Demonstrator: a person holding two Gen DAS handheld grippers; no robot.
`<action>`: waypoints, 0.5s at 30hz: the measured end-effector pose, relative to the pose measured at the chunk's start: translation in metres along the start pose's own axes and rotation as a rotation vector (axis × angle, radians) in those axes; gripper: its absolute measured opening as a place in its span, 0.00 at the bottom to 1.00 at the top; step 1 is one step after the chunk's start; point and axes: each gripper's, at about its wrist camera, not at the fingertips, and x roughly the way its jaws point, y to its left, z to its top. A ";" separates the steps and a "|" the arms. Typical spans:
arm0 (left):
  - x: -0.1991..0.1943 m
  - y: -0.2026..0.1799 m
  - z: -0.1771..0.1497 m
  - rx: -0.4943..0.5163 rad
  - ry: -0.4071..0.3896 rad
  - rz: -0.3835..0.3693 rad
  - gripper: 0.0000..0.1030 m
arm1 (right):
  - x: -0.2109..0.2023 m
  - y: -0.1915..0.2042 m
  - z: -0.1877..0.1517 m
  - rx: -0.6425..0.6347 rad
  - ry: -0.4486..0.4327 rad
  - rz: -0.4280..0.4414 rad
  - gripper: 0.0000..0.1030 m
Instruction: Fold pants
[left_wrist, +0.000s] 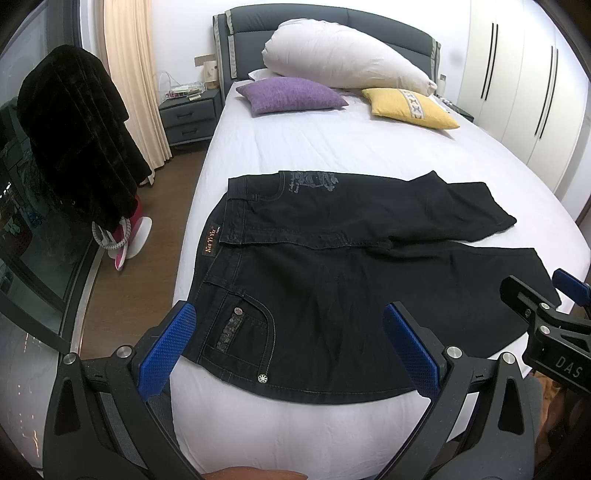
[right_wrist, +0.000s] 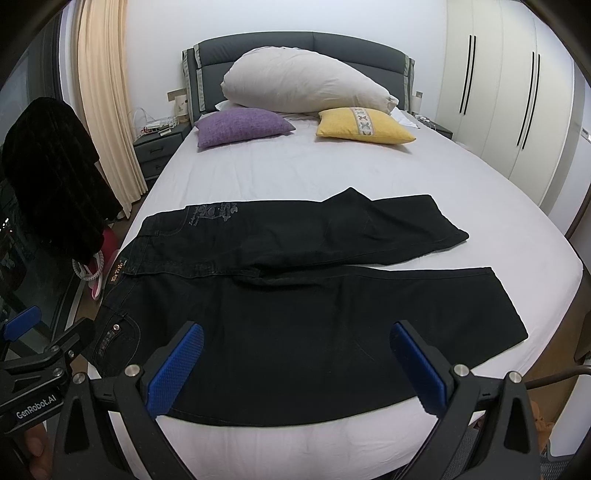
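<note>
Loads of bare white sheet (right_wrist: 332, 173) across mid-frame, between the black pants (right_wrist: 295, 325) and the purple cushion (right_wrist: 242, 125) and yellow cushion (right_wrist: 364, 125) up top. Bare strip along the bottom edge too. Blocked at far left by a hanging dark garment (left_wrist: 74, 136).

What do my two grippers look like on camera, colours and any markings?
Both are black plastic frames with silver bolts and blue textured finger pads. The left gripper shows pads with a fine grid pattern; seen from the right wrist, its side reads "GenRobot.AI". The right gripper has matching pads; from the left wrist, its body reads "DAS". No sleeves are visible.
</note>
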 end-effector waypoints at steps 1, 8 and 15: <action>0.000 0.000 -0.001 0.000 0.000 0.000 1.00 | 0.000 0.001 -0.002 -0.001 0.001 0.000 1.00; 0.002 0.001 -0.004 0.001 0.003 -0.001 1.00 | 0.000 0.004 -0.005 -0.003 0.007 0.004 1.00; 0.014 0.004 -0.005 -0.001 0.018 -0.019 1.00 | 0.003 0.001 -0.004 -0.008 0.023 0.019 1.00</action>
